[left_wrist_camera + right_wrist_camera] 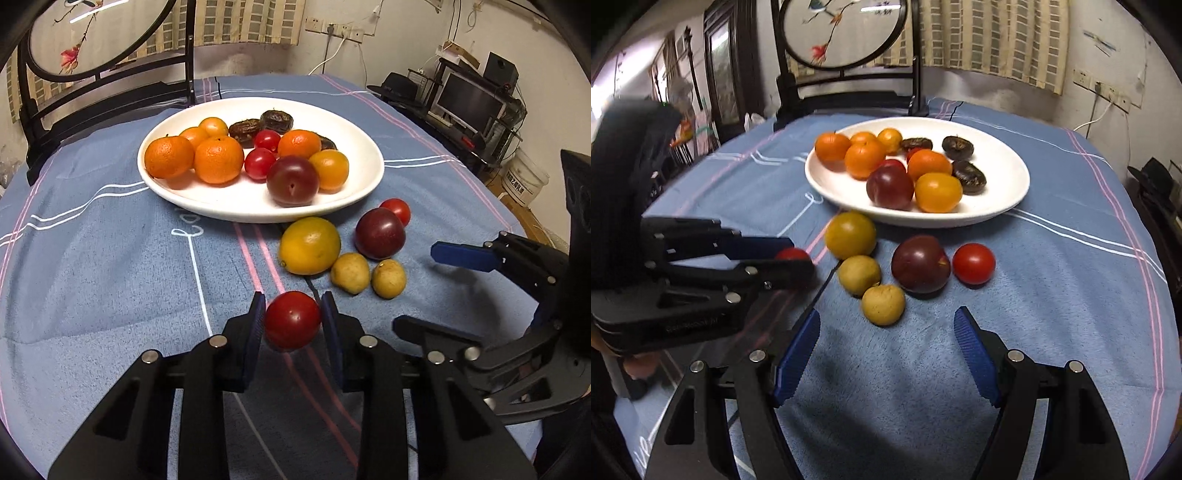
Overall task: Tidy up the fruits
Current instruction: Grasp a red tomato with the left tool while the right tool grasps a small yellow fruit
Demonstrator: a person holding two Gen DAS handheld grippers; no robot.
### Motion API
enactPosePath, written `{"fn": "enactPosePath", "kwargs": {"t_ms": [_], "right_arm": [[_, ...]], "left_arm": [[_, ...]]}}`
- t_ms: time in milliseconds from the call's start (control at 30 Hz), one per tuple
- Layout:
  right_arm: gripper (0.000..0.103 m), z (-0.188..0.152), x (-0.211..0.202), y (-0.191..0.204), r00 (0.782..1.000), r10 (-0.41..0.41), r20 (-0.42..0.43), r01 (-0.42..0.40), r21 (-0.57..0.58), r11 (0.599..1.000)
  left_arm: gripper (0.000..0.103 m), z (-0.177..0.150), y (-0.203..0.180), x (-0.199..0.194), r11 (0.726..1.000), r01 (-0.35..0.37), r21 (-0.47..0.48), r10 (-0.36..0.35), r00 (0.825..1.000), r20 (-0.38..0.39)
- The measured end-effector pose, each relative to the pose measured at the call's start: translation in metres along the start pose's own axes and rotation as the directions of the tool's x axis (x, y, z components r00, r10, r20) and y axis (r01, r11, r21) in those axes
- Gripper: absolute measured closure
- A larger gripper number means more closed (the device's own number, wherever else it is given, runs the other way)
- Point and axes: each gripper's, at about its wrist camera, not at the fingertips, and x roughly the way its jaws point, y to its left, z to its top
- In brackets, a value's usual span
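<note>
Pressure is your risk: the left gripper [292,320] pinches a cherry tomato [291,319] that can burst or slip; your right gripper [886,354] gapes empty.

Fuzzy matt blue cloth [1052,295] with woven stripes across centre frame. Glossy white glazed plate [369,162] upper centre. Shiny smooth cherry tomato [292,319] between ribbed blue pads [258,314] of matt black plastic left gripper [293,314]. Dull rough-skinned tan fruits [882,304] mid-frame. Wrinkled dark dates [969,177] on plate.
</note>
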Motion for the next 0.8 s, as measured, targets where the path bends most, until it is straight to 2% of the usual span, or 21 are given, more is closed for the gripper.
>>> {"fn": "enactPosePath", "kwargs": {"t_ms": [167,367,400,467,700,767,800], "right_arm": [[0.051,0.004,0.015,0.004,0.998,-0.02,-0.056,0.019,-0.014,1.0],[0.057,0.01,0.028,0.005,0.997,-0.041,-0.068,0.041,-0.006,0.999],[0.06,0.01,0.028,0.006,0.997,-0.042,-0.065,0.041,-0.007,0.999],[0.075,0.01,0.026,0.006,0.998,-0.035,-0.061,0.035,-0.001,0.999],[0.076,0.004,0.017,-0.002,0.999,-0.011,-0.047,0.013,0.042,0.999],[0.076,0.004,0.014,-0.004,0.999,-0.006,-0.039,0.008,0.052,0.999],[0.076,0.004,0.012,-0.005,0.999,-0.004,-0.034,0.006,0.057,0.998]], "left_arm": [[0.072,-0.001,0.001,0.0,1.0,0.002,-0.003,-0.002,1.0,0.0],[0.072,-0.001,0.002,0.0,1.0,0.012,-0.013,-0.012,1.0,-0.002],[0.072,-0.002,0.002,0.0,1.0,0.013,-0.016,-0.013,1.0,-0.002],[0.071,-0.002,0.003,0.0,1.0,0.018,-0.019,-0.018,1.0,-0.006],[0.06,-0.005,0.0,0.008,1.0,0.019,-0.022,-0.02,0.999,-0.034],[0.061,-0.006,-0.004,0.01,1.0,0.005,-0.002,-0.005,1.0,-0.028],[0.068,-0.006,-0.006,0.009,1.0,0.003,0.01,-0.003,1.0,-0.026]]}}
